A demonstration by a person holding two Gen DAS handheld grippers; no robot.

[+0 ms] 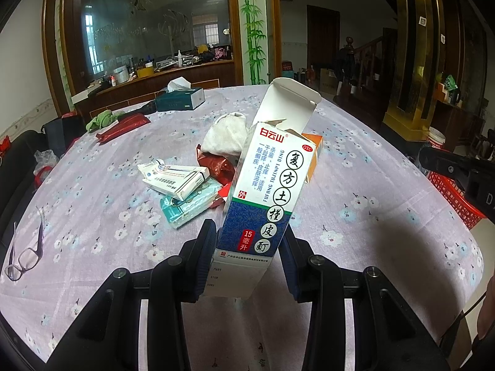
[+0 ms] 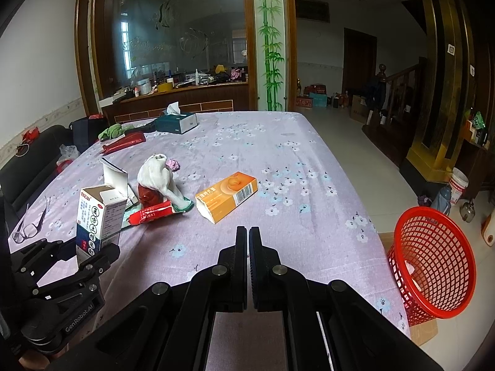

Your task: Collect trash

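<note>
My left gripper (image 1: 247, 247) is shut on a tall white-and-blue medicine box (image 1: 263, 191) with a torn-open top, held upright above the flowered tablecloth (image 1: 355, 216). The right wrist view shows the same box (image 2: 96, 216) at the left. Beyond it lies a heap of trash: a white carton (image 1: 176, 179), a teal tissue pack (image 1: 185, 210), a red wrapper (image 2: 151, 213), a white cloth (image 2: 157, 176) and an orange box (image 2: 227, 194). My right gripper (image 2: 248, 241) is shut on nothing, low over the near table edge. A red mesh basket (image 2: 433, 262) stands off the table's right edge.
Glasses (image 1: 24, 253) lie near the left edge. At the far left of the table are a tissue box (image 2: 178, 122), a red packet (image 2: 125, 142) and a green cloth (image 2: 111, 131). The basket rests on a cardboard box (image 2: 427, 330) on the tiled floor.
</note>
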